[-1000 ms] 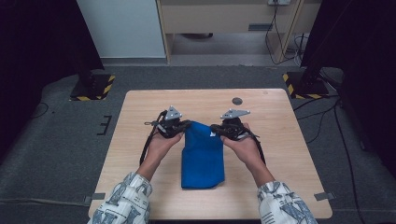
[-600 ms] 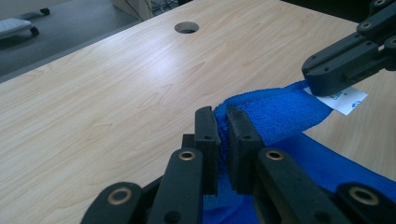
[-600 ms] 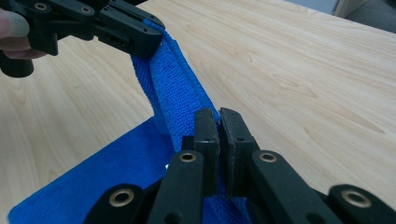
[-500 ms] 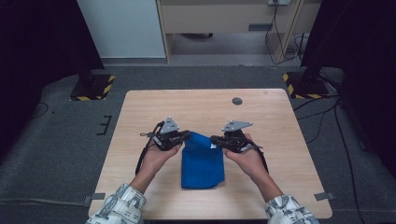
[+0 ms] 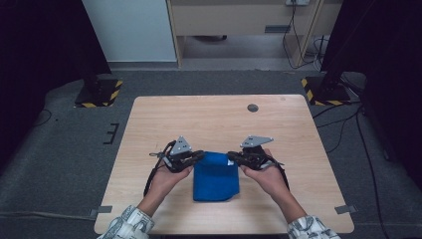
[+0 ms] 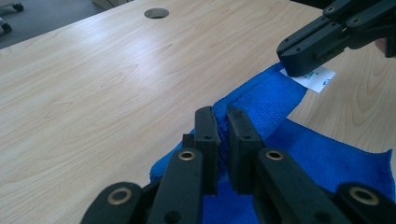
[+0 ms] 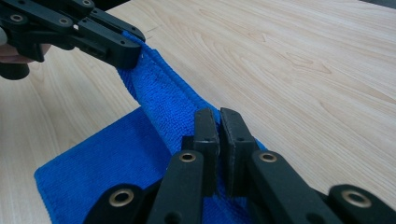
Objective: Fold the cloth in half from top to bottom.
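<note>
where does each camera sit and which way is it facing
High view: above the person's side, facing down on the wooden table; forearms, both hands show.
Left gripper view: on the left gripper, looking along its jaws, shut on the folded blue terry cloth.
Right gripper view: on the right gripper, likewise.
Both gripper views share the cloth's lifted edge.

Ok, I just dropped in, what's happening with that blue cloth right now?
A person is folding a blue cloth on the wooden table. The left gripper and right gripper each pinch one corner of the cloth's far edge, jaws shut on the fabric. That edge is lifted off the table and stretched between them, above the part of the cloth lying flat near the person. A white tag shows at the right gripper's corner.
</note>
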Demonstrator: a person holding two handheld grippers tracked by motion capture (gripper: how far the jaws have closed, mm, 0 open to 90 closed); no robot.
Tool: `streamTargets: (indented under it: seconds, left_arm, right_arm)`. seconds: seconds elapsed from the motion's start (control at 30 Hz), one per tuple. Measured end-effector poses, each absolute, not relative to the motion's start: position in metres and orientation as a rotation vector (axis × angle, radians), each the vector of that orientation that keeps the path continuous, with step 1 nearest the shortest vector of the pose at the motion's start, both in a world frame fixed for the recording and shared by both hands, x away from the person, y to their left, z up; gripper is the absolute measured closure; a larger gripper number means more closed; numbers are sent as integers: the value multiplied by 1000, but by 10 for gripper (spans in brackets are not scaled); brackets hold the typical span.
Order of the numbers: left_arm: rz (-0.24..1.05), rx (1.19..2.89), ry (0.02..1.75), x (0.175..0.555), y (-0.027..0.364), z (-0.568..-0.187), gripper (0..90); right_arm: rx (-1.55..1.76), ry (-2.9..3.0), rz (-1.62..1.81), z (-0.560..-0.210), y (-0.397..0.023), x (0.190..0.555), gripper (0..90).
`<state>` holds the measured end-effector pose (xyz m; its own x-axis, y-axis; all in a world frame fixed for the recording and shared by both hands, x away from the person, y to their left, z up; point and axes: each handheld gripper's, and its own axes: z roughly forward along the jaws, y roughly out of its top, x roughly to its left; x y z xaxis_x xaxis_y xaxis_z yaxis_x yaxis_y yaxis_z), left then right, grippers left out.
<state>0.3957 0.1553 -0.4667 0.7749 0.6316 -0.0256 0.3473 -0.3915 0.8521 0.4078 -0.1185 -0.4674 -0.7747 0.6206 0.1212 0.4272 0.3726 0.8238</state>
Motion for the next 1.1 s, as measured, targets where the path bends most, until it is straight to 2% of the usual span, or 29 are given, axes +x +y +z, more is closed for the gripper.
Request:
streamTargets:
  seconds: [0.6, 1.1]
  left_arm:
    - [383, 1974, 753, 374, 164, -472, 825]
    - [361, 1984, 737, 362, 162, -479, 812]
  right_arm:
    - [872, 2421, 1382, -457, -114, 392, 861]
    - [860, 2448, 1377, -472, -119, 382, 860]
